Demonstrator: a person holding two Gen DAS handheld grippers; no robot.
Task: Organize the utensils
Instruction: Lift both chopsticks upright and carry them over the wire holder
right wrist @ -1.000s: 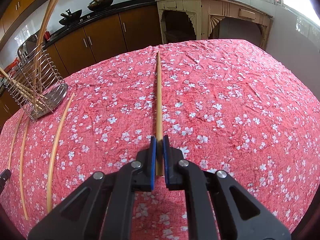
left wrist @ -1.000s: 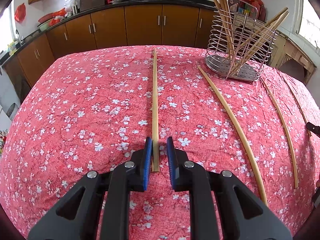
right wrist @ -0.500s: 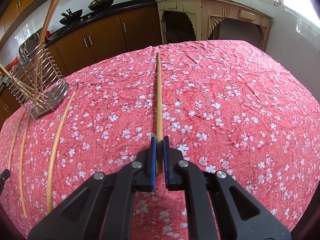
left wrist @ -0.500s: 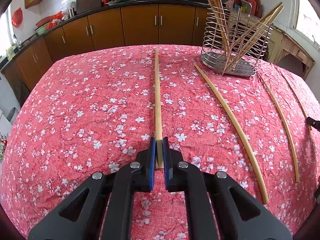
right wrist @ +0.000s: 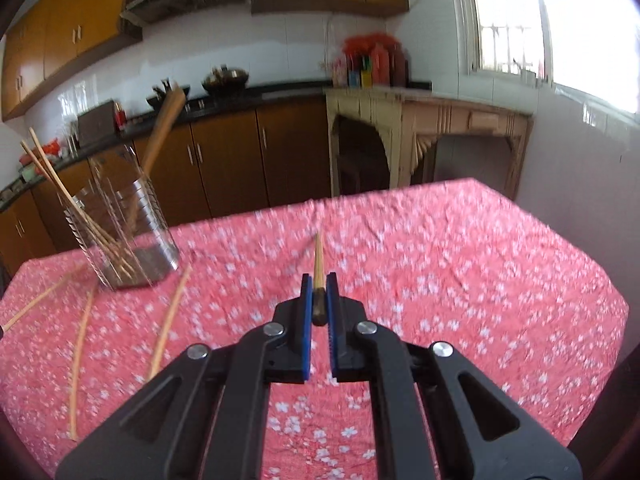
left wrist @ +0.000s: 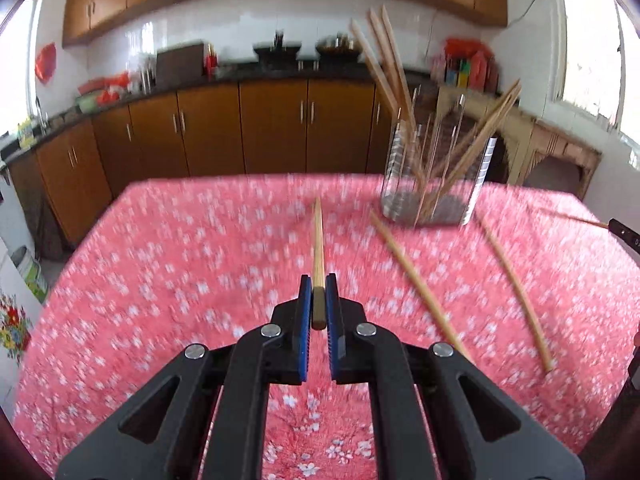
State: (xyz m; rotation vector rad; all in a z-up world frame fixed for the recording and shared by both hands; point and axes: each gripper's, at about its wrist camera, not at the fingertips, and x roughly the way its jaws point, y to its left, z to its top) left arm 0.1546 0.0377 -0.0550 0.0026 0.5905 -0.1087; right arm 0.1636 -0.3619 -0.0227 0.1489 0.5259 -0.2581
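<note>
My left gripper (left wrist: pixel 318 286) is shut on the near end of a long bamboo chopstick (left wrist: pixel 318 240) and holds it lifted above the red floral tablecloth (left wrist: pixel 180 280), pointing away. My right gripper (right wrist: pixel 319 284) is shut on another chopstick (right wrist: pixel 318 258), also lifted and pointing away. A wire utensil holder (left wrist: pixel 434 176) with several chopsticks stands at the table's far right in the left wrist view, and at the far left in the right wrist view (right wrist: pixel 124 232).
Two loose chopsticks (left wrist: pixel 416 284) (left wrist: pixel 516 292) lie on the cloth right of my left gripper; they show left of my right gripper (right wrist: pixel 170 316) (right wrist: pixel 80 352). Brown kitchen cabinets (left wrist: pixel 240 128) stand behind the table. A pale wooden side table (right wrist: pixel 432 136) is at the right.
Both grippers have lifted their chopsticks off the cloth and tilted up, so the view now shows the kitchen wall. The left gripper closed on its chopstick one second ago.
</note>
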